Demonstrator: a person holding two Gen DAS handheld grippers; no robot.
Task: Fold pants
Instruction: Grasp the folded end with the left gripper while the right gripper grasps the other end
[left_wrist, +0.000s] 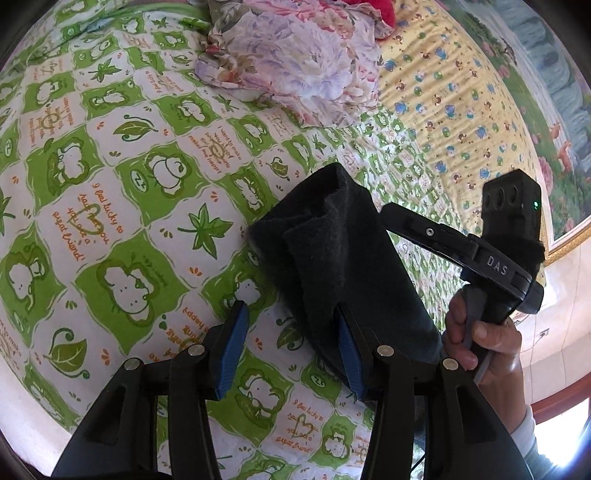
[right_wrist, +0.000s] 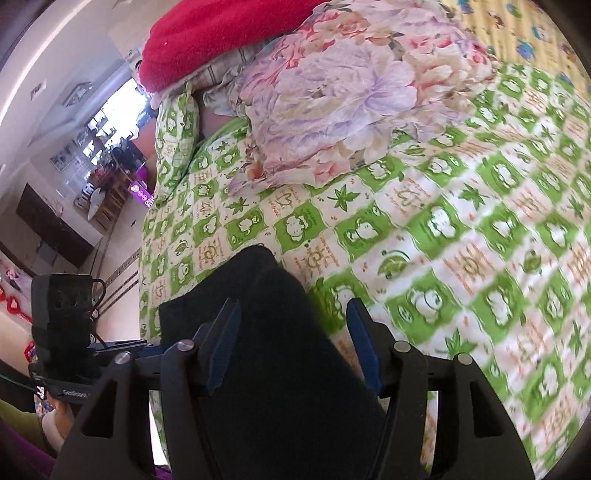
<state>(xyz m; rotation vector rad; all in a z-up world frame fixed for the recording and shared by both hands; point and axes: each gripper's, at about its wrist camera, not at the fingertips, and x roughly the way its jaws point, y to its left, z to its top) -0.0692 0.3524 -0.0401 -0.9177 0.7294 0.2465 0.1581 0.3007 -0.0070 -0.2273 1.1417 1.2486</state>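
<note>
My left gripper (left_wrist: 291, 343) has matt black plastic arms with bright, smooth metal pivot pins, and its fingers (left_wrist: 232, 350) carry blue ribbed pads of rubbery look. My right gripper (right_wrist: 291, 347) is of the same build: matt black plastic, polished pins, blue ribbed pads. The pants (left_wrist: 332, 258) are dark cloth, matt, with a soft, slightly fuzzy nap. The bedsheet (left_wrist: 110, 184) is smooth printed cloth, green and white, lightly creased. The floral blanket (right_wrist: 332, 92) is thin, smooth cloth. The red blanket (right_wrist: 221, 33) is thick, fleecy cloth.
</note>
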